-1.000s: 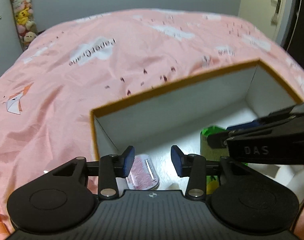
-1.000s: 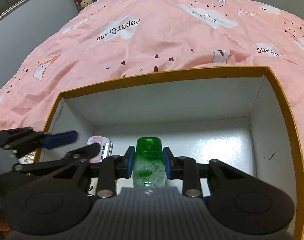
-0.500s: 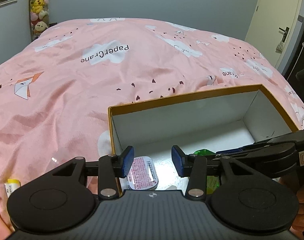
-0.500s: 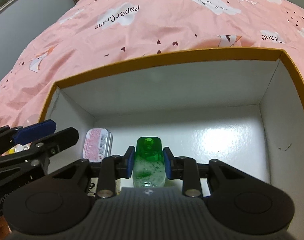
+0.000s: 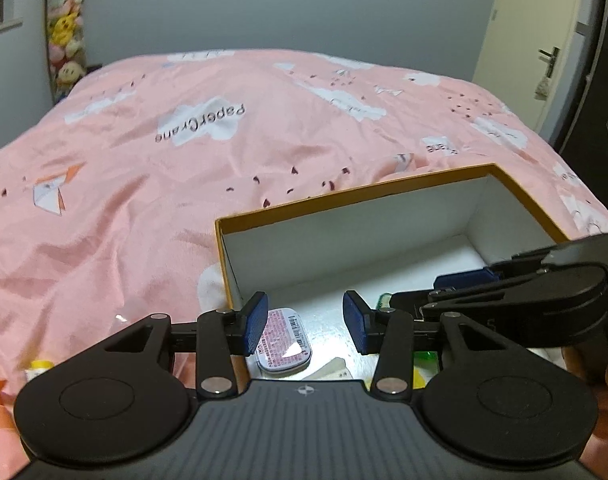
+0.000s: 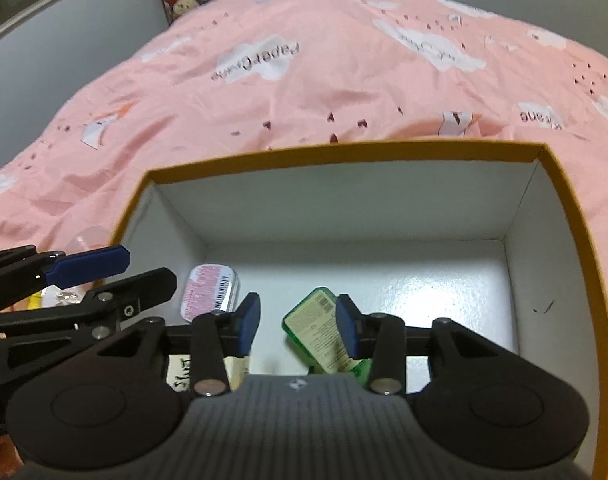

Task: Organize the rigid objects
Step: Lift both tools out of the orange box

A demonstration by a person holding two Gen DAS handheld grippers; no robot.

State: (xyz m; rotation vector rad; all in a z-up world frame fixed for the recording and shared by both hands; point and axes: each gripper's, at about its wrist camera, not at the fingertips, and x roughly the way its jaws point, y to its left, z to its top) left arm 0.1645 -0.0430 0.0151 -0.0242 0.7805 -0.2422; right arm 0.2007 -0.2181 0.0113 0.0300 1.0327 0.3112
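Right wrist view: the right tool (image 6: 296, 322) hangs with its blue-padded jaws spread and empty above the white-lined, mustard-edged cardboard box (image 6: 343, 151), which fills the centre and right of the frame on a pink cloud-print bed quilt (image 6: 304, 80). Low in the centre of the frame, a translucent green plastic bottle with a pale printed label (image 6: 317, 330) lies on its side on the box floor, in line with the gap between the pads but not gripped; whether the right-hand pad touches it cannot be told. Left of it, a small rounded metal tin with a pink label (image 6: 210, 286) lies flat by the box's left wall. At the left edge, the left tool (image 6: 144, 268) reaches in, its jaws also parted and holding nothing, as the left wrist view confirms (image 5: 305, 318), with the tin (image 5: 284, 340) just below its pads. The main risk appears to be crowding: both tools share the box's near-left corner, so a withdrawal or a fresh reach could clip the other tool, nudge the bottle against the tin, or catch the rim and shift the box on the soft quilt.
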